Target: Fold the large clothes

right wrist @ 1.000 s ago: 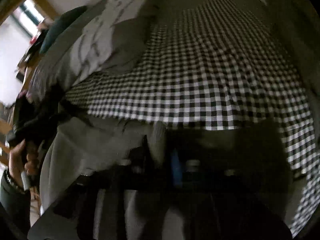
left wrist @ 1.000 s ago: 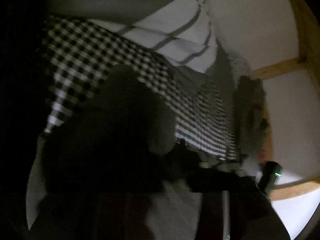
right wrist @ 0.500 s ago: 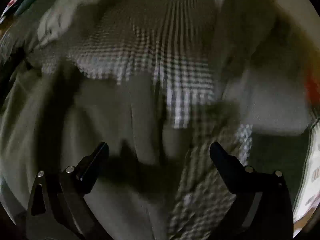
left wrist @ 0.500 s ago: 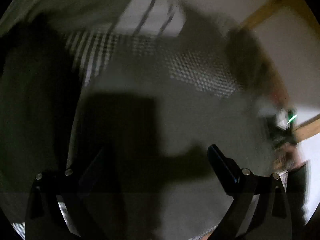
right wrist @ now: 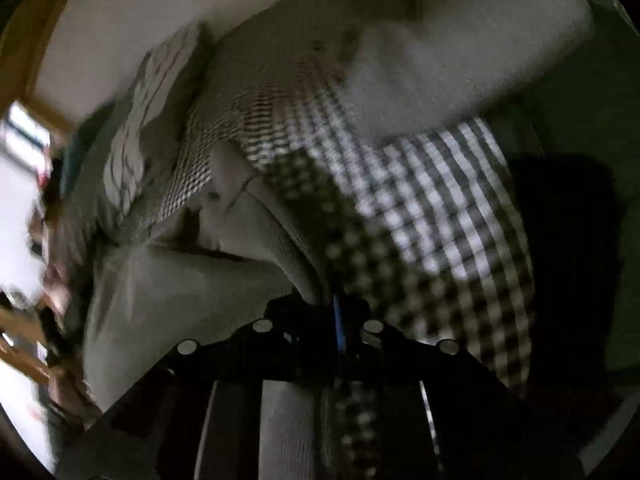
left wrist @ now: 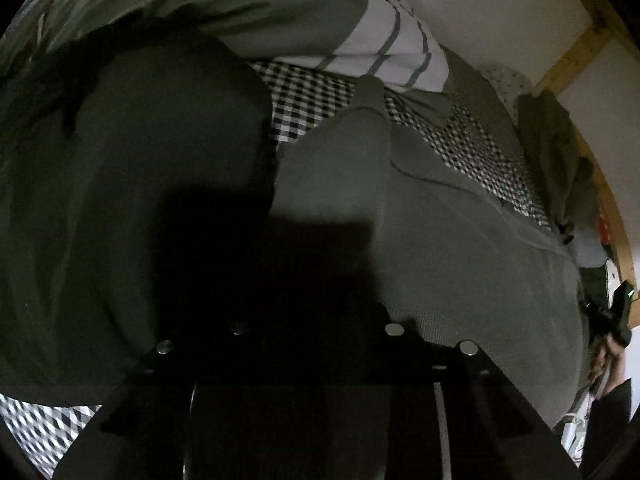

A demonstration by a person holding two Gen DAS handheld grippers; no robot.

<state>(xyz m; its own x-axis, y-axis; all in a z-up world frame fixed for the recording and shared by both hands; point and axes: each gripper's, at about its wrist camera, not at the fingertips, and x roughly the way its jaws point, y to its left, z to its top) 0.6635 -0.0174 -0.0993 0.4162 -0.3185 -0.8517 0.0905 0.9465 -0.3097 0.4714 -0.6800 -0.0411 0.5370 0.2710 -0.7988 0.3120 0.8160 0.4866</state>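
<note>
The grey garment [left wrist: 460,248] lies spread on the checked bed cover [right wrist: 432,208]. The right tool [right wrist: 320,308] pinches its edge tight; the left tool [left wrist: 312,320] is closing, its tips lost in shadow. Uneven grips could skew the fold.

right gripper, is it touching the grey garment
Touching. The right wrist view shows the right gripper shut on a fold of the grey garment.
</note>
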